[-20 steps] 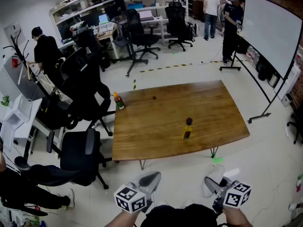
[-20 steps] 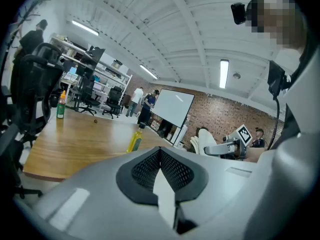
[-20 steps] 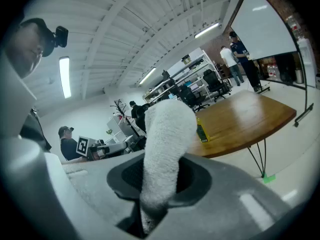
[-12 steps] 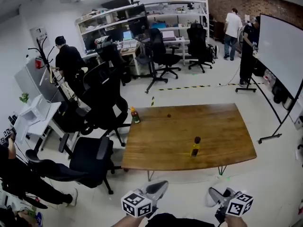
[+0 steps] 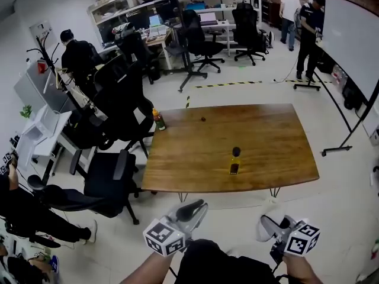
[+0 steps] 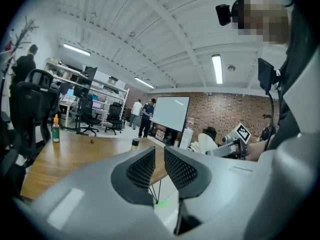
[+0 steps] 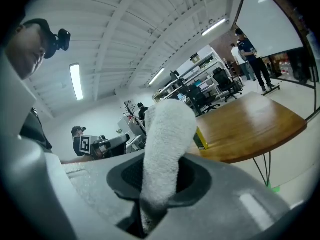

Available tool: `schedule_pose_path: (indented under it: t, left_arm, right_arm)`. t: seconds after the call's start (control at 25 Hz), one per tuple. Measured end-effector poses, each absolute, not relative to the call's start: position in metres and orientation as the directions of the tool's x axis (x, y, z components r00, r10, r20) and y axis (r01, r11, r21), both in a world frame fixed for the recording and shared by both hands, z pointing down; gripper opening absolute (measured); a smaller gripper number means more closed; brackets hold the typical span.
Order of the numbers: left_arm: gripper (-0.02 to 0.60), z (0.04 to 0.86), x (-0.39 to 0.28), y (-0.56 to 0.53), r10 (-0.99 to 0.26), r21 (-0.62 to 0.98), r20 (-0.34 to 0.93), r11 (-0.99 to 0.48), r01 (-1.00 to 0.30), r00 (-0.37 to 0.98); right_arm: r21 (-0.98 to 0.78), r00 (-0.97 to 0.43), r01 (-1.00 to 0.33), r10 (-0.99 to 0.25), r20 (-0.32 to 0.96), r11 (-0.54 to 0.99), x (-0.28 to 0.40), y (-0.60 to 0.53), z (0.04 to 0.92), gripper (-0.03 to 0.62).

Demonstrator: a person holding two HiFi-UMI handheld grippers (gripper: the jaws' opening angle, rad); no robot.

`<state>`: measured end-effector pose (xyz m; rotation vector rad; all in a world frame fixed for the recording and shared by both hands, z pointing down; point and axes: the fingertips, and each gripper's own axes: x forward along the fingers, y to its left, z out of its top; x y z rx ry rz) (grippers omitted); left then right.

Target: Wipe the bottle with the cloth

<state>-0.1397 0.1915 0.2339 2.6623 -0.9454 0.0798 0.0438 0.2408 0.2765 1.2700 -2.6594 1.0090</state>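
The left gripper is held low in front of the person, its jaws a narrow gap apart with nothing between them. Ahead of it and a little to its right, well apart, the bottle stands upright near the front edge of the wooden table, roughly between the lines of the two grippers. The right gripper is level with the left one, and its jaws are clamped on a white fluffy cloth that sticks out past its tips.
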Motion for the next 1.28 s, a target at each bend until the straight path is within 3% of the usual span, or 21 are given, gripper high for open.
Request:
schedule_pose_path:
  t: [0.2, 0.44, 0.64, 0.76, 1.04, 1.28]
  left_arm:
    - [0.089, 0.225, -0.131, 0.151, -0.589, 0.217, 0.178, -0.757, -0.616, 0.788]
    - [0.161, 0.236, -0.132, 0.078, -0.473, 0.169, 0.212, -0.844, -0.509, 0.855]
    - [0.178, 0.249, -0.088, 0.047, -0.326, 0.128, 0.274, -0.92, -0.37, 0.905]
    - [0.194, 0.286, -0.072, 0.012, -0.188, 0.134, 0.289, -0.963, -0.235, 0.939]
    - [0.244, 0.315, -0.029, -0.017, 0.079, 0.121, 0.301, -0.992, 0.044, 0.95]
    - [0.256, 0.326, 0.014, -0.012, 0.093, 0.067, 0.32, -0.995, 0.075, 0.943]
  right_arm:
    - [-0.568, -0.636, -0.715, -0.716, 0.287, 0.408, 0.06, 0.23, 0.285, 0.071]
    - [-0.588, -0.536, -0.752, -0.796, 0.281, 0.298, 0.052, 0.2, 0.298, 0.072]
    - [-0.628, -0.424, -0.757, -0.868, 0.257, 0.183, 0.066, 0.194, 0.311, 0.072]
    - [-0.752, -0.317, -0.654, -0.932, 0.174, 0.082, 0.049, 0.163, 0.342, 0.071]
    - [-0.785, -0.152, -0.619, -0.984, 0.092, 0.022, 0.018, 0.102, 0.356, 0.072]
    - [-0.815, 0.04, -0.579, -0.999, 0.009, -0.03, 0.028, 0.089, 0.376, 0.072]
